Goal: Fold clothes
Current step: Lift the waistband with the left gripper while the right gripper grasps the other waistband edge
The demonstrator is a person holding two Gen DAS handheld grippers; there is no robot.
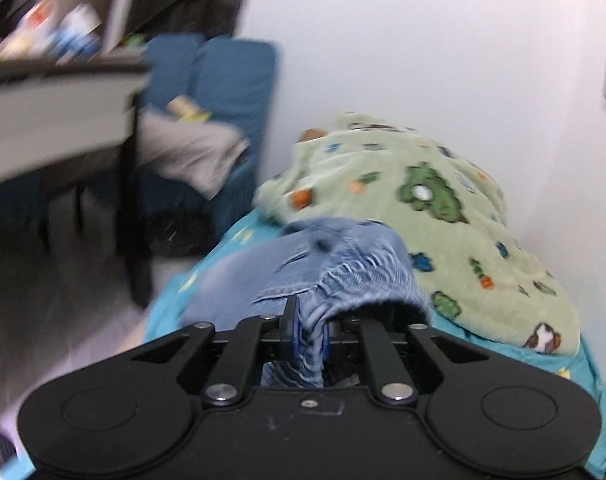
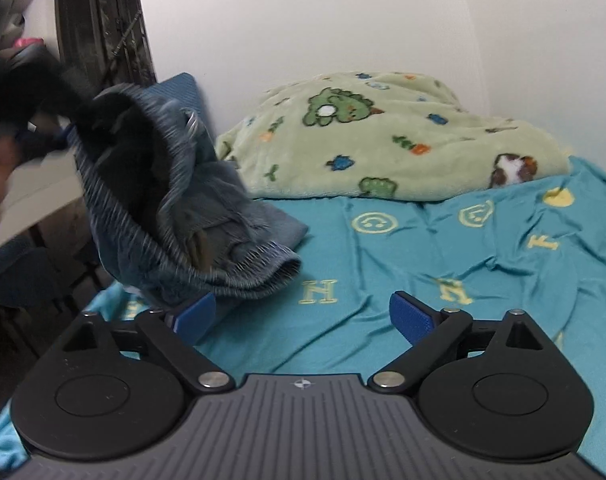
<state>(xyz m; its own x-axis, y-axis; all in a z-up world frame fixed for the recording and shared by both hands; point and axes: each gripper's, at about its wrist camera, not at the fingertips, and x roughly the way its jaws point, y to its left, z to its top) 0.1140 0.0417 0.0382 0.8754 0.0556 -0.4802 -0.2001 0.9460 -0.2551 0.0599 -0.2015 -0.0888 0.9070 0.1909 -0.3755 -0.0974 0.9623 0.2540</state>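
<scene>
My left tongs (image 1: 307, 332) are pinched nearly shut on the jeans (image 1: 323, 264). A bunched fold of the striped, ribbed waistband is squeezed between the two blue pads (image 1: 290, 330), and the rest of the denim billows out ahead of the tips, faded blue, with a seam and what looks like a pocket edge showing. The picture is smeared with motion, so finer detail is lost.

From my right tongs (image 2: 303, 314) I see the same jeans (image 2: 175, 200) up and to the left of the tips, lifted at the top left corner, the waist gaping open so the dark inside shows, the ribbed band curling round it. The lower part slumps onto the teal sheet (image 2: 403, 248), and its bottom fold lies just beside the left pad (image 2: 195, 314); I cannot tell whether it touches. These tongs stand wide apart with only sheet between the pads, holding nothing.

Beyond both tips, against the wall, lies a green blanket (image 2: 383, 136).
</scene>
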